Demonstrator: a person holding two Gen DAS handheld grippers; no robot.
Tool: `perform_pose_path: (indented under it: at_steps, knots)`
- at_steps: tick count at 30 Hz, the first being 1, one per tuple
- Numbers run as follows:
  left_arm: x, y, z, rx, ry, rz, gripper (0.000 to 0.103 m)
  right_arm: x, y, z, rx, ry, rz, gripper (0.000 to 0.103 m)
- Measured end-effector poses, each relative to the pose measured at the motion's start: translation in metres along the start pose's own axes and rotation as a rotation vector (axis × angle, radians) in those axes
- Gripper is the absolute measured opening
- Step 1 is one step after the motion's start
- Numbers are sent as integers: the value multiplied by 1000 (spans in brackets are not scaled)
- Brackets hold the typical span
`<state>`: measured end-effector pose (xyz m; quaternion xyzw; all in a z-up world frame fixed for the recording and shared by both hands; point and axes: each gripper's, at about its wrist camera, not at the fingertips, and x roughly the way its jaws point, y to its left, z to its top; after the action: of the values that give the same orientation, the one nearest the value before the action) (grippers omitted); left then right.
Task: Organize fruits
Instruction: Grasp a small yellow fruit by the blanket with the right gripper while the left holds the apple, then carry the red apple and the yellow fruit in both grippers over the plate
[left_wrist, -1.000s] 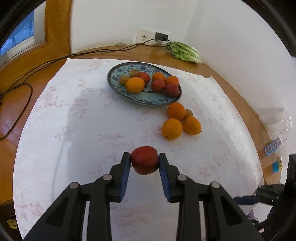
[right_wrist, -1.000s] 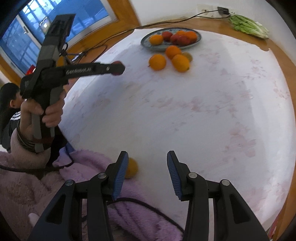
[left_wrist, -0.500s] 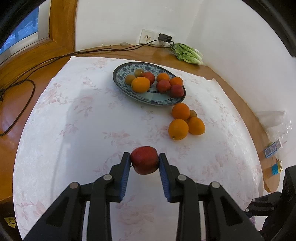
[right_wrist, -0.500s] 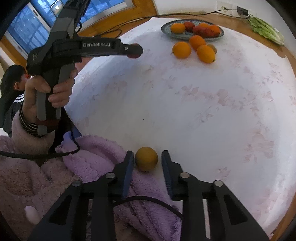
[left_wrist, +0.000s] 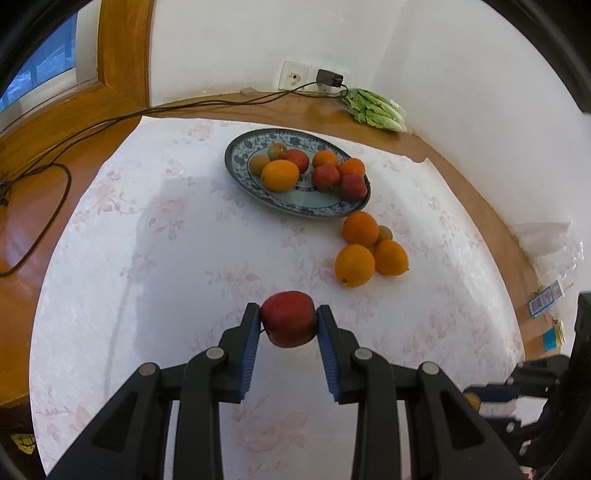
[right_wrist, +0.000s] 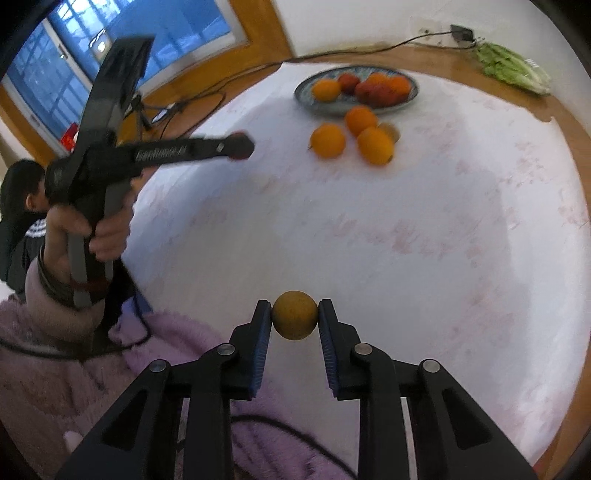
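My left tool (left_wrist: 288, 325) squeezes a red apple (left_wrist: 288, 323) above the tabletop (left_wrist: 147, 258), its top tipped away from me. My right tool (right_wrist: 294, 320) grips a round yellow fruit (right_wrist: 294, 319); its stem is hidden.

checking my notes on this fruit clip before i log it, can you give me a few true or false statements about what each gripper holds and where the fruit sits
1. The left gripper is shut on a red apple. True.
2. The right gripper is open and empty. False: it is shut on a small yellow-brown fruit.
3. Three oranges lie on the tablecloth beside the blue patterned plate. True.
4. The plate holds no fruit. False: several oranges and red fruits lie on it.
5. The leafy greens lie on the plate. False: they lie by the wall.
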<state>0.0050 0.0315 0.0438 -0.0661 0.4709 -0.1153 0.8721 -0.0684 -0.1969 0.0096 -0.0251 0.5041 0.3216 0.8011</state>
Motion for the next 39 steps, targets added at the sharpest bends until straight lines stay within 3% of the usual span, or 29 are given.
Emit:
perform_pose_path:
  at_steps: [17, 39]
  knots:
    - [-10, -6, 39, 13, -62, 16, 32, -35, -39, 59, 51, -187, -74, 27]
    - [34, -14, 73, 20, -29, 23, 32, 0, -45, 123, 5, -223, -140, 27]
